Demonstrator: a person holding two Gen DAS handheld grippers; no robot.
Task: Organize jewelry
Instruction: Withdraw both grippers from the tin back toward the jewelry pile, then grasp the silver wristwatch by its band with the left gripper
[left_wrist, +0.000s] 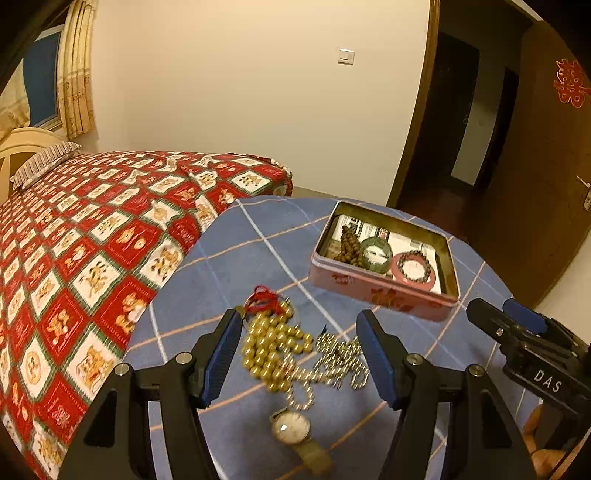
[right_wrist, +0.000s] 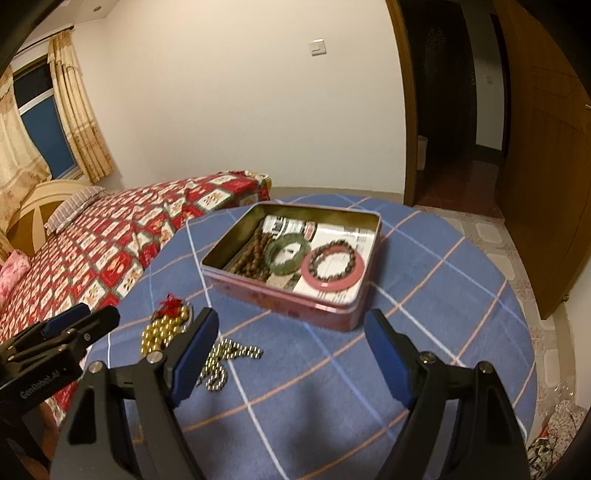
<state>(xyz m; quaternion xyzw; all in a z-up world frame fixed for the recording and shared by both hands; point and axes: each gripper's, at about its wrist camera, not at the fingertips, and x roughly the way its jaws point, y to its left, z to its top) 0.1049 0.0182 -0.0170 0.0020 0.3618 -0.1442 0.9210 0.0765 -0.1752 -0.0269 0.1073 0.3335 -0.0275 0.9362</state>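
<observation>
A pink tin (left_wrist: 380, 291) (right_wrist: 280, 299) stands open on the round blue checked table (left_wrist: 236, 258) (right_wrist: 424, 280). It holds brown beads (left_wrist: 349, 245), a green bangle (left_wrist: 376, 254) (right_wrist: 288, 253), a pink bangle (right_wrist: 332, 271) and a dark bead bracelet (left_wrist: 415, 264). On the cloth lie gold beads with a red tassel (left_wrist: 271, 341) (right_wrist: 162, 326), a silver bead chain (left_wrist: 338, 363) (right_wrist: 225, 360) and a watch (left_wrist: 293, 430). My left gripper (left_wrist: 299, 347) is open, hovering over the gold and silver beads. My right gripper (right_wrist: 293, 350) is open and empty, in front of the tin.
A bed with a red patterned cover (left_wrist: 74, 240) (right_wrist: 122, 236) lies left of the table. An open doorway (left_wrist: 461, 122) and a wooden door (right_wrist: 546, 166) are at the right. The right gripper also shows in the left wrist view (left_wrist: 517, 332).
</observation>
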